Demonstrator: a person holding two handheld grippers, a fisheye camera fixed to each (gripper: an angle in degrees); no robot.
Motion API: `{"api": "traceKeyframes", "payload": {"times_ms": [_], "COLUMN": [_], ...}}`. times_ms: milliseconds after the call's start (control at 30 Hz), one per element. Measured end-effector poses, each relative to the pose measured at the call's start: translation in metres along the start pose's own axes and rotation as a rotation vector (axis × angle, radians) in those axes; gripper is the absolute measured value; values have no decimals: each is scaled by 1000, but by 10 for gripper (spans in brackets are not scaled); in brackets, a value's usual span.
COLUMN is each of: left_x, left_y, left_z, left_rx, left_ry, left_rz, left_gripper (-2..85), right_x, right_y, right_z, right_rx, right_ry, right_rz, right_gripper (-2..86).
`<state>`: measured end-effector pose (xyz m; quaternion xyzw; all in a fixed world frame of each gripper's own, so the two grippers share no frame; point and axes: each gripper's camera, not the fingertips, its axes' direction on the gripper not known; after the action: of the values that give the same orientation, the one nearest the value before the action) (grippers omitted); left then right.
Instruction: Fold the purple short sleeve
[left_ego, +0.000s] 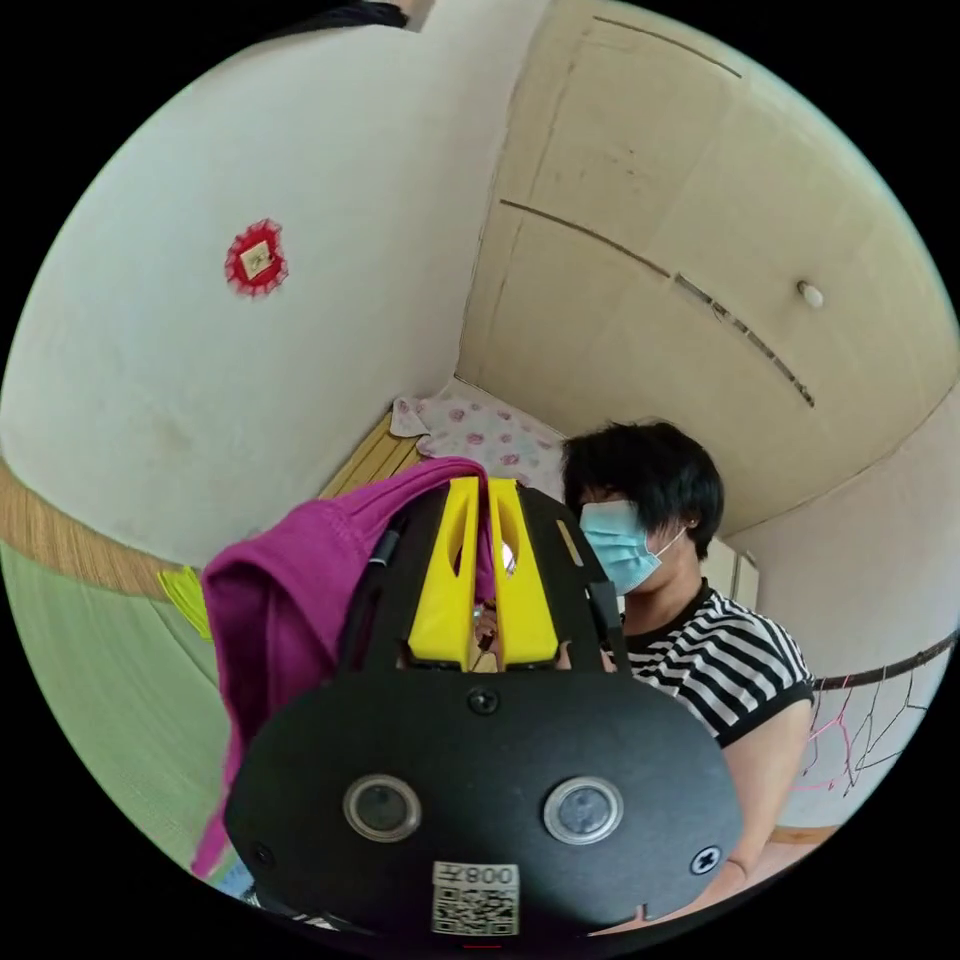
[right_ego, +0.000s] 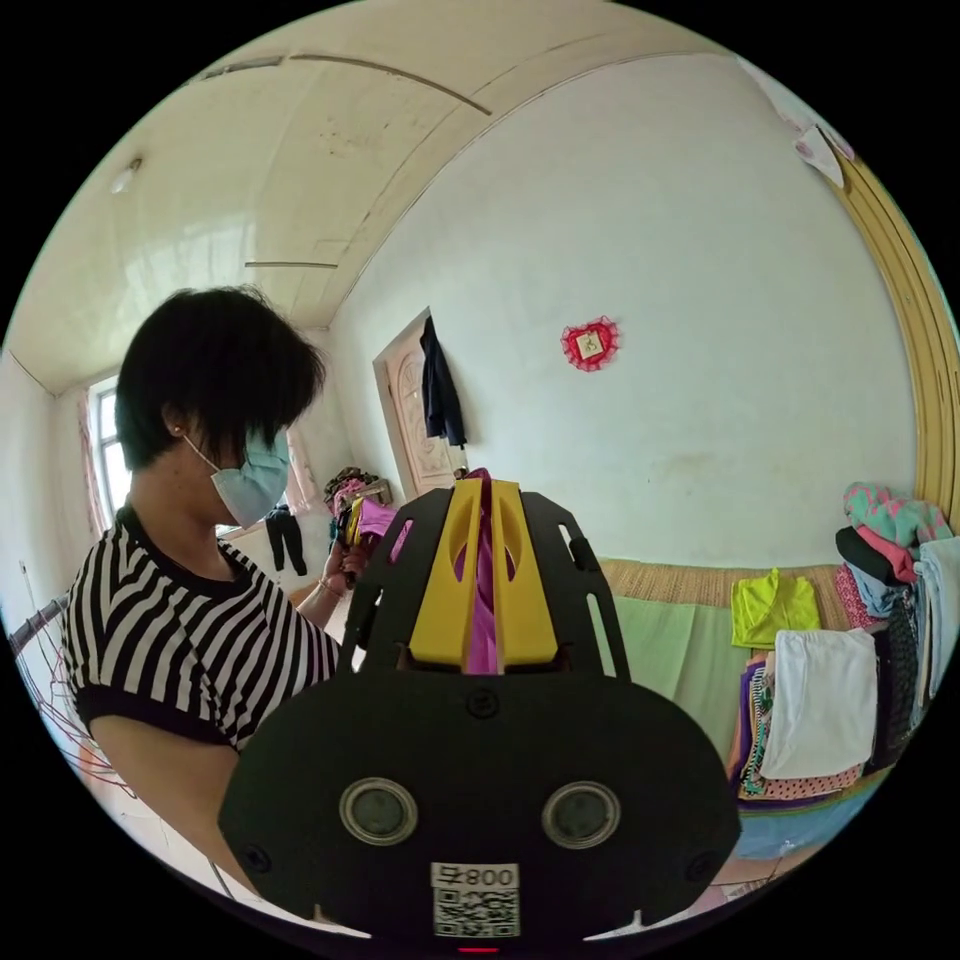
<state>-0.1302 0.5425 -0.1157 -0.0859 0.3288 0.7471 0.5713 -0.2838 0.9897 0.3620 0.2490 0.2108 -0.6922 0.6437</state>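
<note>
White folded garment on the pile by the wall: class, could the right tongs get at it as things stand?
Probably not yet. The right tongs are shut on the purple shirt, held up in the air. The white garment lies uncovered on the pile, well off to one side.

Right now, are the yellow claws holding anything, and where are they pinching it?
Both hold the purple short-sleeve cloth shirt. The left claw pinches an upper edge and the rest hangs down; the right claw has a strip between its jaws. Which part cannot be told.
</note>
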Motion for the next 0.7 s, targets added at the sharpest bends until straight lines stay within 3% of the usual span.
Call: {"api": "traceKeyframes", "payload": {"times_ms": [367, 700], "left_x": [34, -101], "left_y": [-55, -117], "left_z": [-7, -13], "left_rx": [-12, -109], "left_ry": [-127, -494], "left_rz": [102, -55], "left_gripper": [17, 20], "right_x": [104, 312], "right_y": [2, -5], "right_z": [54, 221], "right_rx": [-52, -294], "right_ry": [-23, 72], "right_rz": [21, 104], "right_gripper": [12, 12]}}
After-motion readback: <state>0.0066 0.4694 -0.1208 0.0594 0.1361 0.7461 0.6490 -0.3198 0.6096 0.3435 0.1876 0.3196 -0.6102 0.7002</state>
